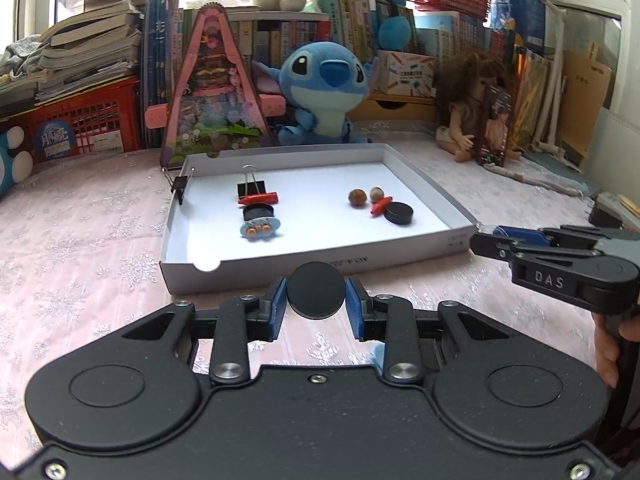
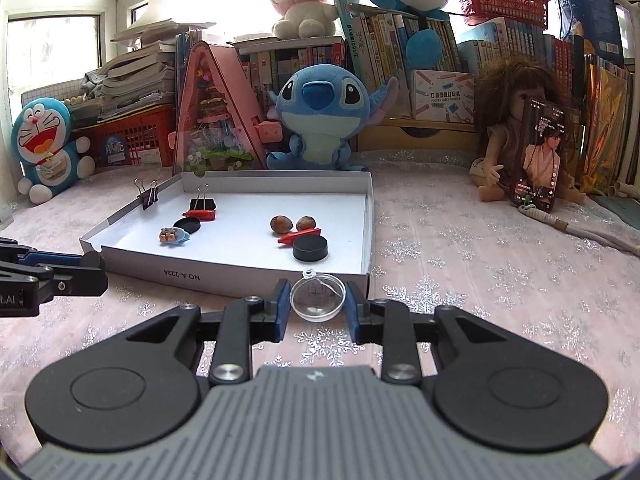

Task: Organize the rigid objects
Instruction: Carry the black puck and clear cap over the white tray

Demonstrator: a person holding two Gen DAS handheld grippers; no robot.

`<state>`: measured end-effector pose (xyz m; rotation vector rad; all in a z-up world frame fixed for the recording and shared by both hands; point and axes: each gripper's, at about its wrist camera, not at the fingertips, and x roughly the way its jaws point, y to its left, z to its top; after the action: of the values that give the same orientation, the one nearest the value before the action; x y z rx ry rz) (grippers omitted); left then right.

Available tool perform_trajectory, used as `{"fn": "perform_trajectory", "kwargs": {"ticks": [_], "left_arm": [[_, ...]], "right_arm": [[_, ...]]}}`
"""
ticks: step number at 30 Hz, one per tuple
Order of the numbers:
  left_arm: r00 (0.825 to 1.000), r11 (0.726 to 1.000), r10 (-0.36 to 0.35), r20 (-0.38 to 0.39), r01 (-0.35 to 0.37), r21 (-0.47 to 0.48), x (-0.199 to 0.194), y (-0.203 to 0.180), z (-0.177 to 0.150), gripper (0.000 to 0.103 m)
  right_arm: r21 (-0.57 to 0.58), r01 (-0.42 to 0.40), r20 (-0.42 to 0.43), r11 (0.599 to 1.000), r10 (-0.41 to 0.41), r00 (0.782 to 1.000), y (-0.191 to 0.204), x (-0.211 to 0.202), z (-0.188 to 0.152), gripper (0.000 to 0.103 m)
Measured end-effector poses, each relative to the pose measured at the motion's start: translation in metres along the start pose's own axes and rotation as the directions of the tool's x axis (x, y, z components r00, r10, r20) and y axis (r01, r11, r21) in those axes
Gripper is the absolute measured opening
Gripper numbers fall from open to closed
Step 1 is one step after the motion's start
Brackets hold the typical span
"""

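My left gripper [image 1: 316,300] is shut on a black round disc [image 1: 316,290], held just in front of the near wall of the white cardboard tray [image 1: 280,270]. My right gripper [image 2: 317,301] is shut on a clear plastic dome [image 2: 318,294] near the tray's near right corner [image 2: 366,276]. In the tray lie a black binder clip [image 1: 251,188], a red peg [image 1: 258,199], a black disc [image 1: 258,212] and a blue charm [image 1: 260,229] on the left. Two nuts [image 1: 357,197], another red peg [image 1: 379,206] and another black disc [image 1: 399,215] lie on the right.
A second binder clip [image 1: 180,188] is clamped on the tray's left wall. Behind the tray stand a blue plush toy [image 1: 324,92], a pink triangular toy house [image 1: 214,92], a doll [image 2: 516,128], red crates and shelves of books. A pink snowflake cloth [image 2: 500,280] covers the table.
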<state>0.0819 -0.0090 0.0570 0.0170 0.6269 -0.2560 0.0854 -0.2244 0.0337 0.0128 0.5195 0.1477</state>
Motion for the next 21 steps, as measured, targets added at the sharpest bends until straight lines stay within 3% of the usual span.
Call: {"fn": "perform_trajectory", "kwargs": {"ticks": [21], "left_arm": [[1.000, 0.995, 0.012, -0.012, -0.013, -0.103, 0.032, 0.029, 0.041, 0.030]], "right_arm": [[0.015, -0.010, -0.010, 1.000, 0.010, 1.000, 0.003, 0.021, 0.035, 0.034]]}}
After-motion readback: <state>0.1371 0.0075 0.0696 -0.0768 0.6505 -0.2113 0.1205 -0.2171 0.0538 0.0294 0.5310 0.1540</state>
